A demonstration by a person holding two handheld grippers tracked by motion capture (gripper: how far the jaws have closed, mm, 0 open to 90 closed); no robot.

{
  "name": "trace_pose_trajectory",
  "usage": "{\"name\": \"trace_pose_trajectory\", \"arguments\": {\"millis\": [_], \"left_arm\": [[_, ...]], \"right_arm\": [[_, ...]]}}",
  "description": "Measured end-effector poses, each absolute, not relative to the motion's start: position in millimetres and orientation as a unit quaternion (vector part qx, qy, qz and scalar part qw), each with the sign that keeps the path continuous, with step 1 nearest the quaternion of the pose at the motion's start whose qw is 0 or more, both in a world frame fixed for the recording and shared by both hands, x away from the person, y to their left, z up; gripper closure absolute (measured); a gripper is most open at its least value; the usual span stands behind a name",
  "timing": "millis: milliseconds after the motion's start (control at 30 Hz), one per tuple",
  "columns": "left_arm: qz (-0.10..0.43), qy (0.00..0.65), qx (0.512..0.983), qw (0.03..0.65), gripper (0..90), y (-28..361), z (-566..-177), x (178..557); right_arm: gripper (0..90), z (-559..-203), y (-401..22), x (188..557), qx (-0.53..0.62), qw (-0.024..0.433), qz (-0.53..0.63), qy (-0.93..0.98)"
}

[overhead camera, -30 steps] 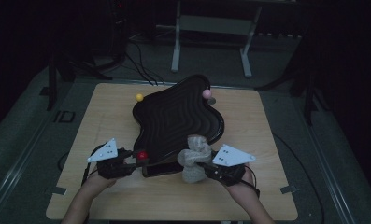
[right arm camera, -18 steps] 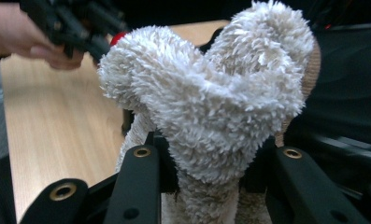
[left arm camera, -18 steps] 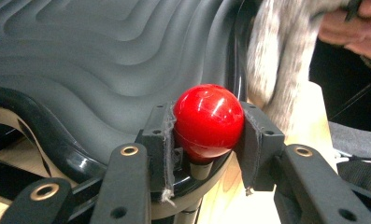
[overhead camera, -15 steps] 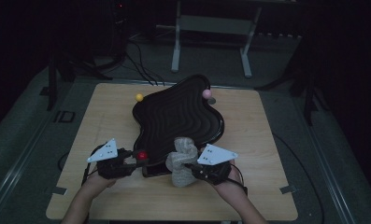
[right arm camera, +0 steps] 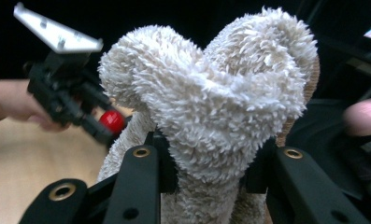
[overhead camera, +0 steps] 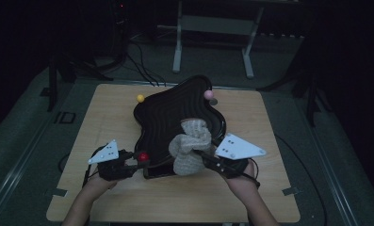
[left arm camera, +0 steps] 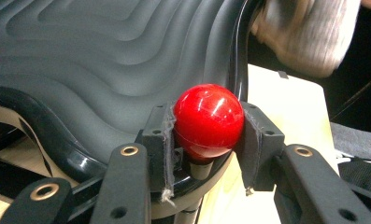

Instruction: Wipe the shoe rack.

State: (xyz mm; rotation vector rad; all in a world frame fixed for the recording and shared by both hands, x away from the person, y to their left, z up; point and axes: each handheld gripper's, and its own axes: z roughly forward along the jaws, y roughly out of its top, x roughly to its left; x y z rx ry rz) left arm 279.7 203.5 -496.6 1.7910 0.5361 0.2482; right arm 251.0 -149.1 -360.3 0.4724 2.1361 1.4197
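Towel (overhead camera: 190, 146) now higher in right gripper (overhead camera: 201, 153); pile close-up in its view.

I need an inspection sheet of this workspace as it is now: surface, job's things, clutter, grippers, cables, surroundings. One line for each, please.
Surface: light wooden table, dimly lit, lying flat.
Job's things: black wavy tray in the middle of the table, with a red ball knob at its near edge, a yellow one and a pink one at its far edge; a fluffy beige cloth.
Clutter: nothing seen.
Grippers: left gripper shut on the red ball knob; right gripper shut on the fluffy beige cloth, held over the tray's near part.
Cables: dark cables on the floor beyond the table.
Surroundings: dark room, a grey metal stand behind the table.
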Motion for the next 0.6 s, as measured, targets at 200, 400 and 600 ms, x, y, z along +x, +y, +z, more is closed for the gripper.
{"name": "trace_pose_trajectory", "arguments": {"millis": [200, 400, 600], "left_arm": [[0.106, 0.23, 0.768, 0.588, 59.9, 203, -497, 280], [0.102, 0.228, 0.769, 0.589, 60.0, 204, -497, 281], [0.105, 0.229, 0.77, 0.586, 60.0, 204, -496, 280]], "right_arm": [[65.8, -364, -160, 254, 0.188, 0.312, 0.497, 0.788], [66.0, -398, -158, 261, 0.198, 0.278, 0.492, 0.801], [66.0, -419, -132, 254, 0.153, 0.251, 0.455, 0.841]]}}
